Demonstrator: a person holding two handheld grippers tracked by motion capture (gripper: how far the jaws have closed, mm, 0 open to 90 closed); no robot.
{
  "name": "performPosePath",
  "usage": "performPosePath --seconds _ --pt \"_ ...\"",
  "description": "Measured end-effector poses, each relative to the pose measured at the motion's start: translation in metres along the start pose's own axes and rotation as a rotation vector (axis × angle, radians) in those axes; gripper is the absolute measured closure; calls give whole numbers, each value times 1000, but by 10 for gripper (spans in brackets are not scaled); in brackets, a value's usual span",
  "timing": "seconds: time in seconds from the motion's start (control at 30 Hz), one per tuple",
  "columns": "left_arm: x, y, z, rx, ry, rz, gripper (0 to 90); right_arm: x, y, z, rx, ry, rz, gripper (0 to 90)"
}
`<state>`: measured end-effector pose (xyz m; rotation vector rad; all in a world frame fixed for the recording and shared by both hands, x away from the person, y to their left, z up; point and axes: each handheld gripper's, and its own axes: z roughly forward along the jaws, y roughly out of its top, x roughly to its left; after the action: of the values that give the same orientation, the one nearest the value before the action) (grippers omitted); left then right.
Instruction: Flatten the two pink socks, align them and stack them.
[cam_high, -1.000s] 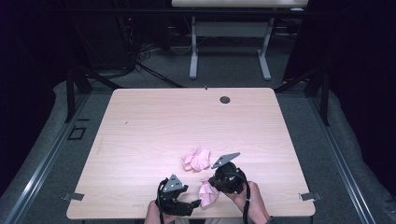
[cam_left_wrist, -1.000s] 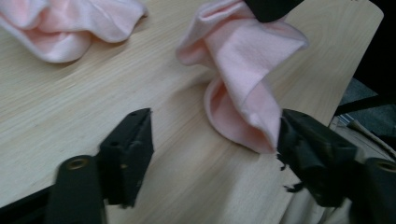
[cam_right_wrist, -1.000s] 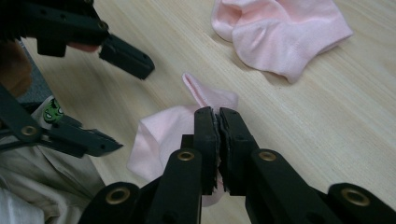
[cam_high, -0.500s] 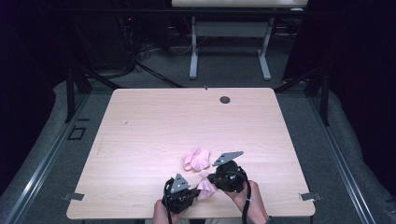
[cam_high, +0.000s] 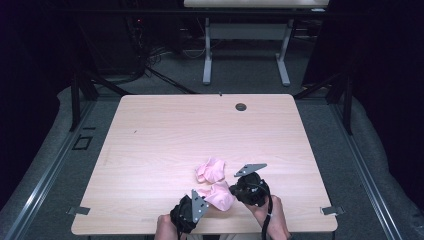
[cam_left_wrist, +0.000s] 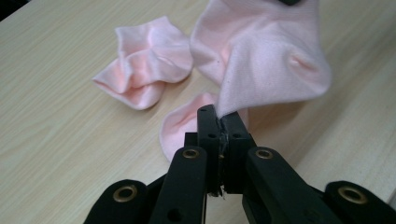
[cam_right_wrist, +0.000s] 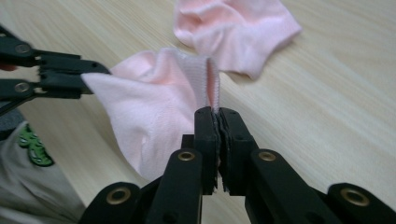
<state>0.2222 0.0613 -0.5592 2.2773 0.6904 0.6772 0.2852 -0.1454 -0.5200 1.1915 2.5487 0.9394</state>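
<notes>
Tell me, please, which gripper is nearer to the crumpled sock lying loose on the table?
Right. The right gripper sits just beside the loose sock; the left gripper is farther back, near the table's front edge.

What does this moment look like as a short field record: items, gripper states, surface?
held item: pale pink fabric sock, lifted between both grippers
left gripper: shut on the sock's edge, jaws just closed
right gripper: shut on the sock's ribbed cuff
other item: second pale pink sock, crumpled, lying apart on the table
surface: light wooden table
table feature: small dark round hole near the far edge
</notes>
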Motion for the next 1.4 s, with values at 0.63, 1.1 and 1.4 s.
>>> performPosePath --seconds 0.63,1.1,1.4 --pt "68 3 9 46 -99 -289 489 -16 -15 17 98 2 31 605" --pt "54 5 39 181 -142 -139 741 -8 -15 28 147 -42 -40 728" --pt "52 1 38 158 -112 -123 882 -4 -16 32 169 -44 -64 841"
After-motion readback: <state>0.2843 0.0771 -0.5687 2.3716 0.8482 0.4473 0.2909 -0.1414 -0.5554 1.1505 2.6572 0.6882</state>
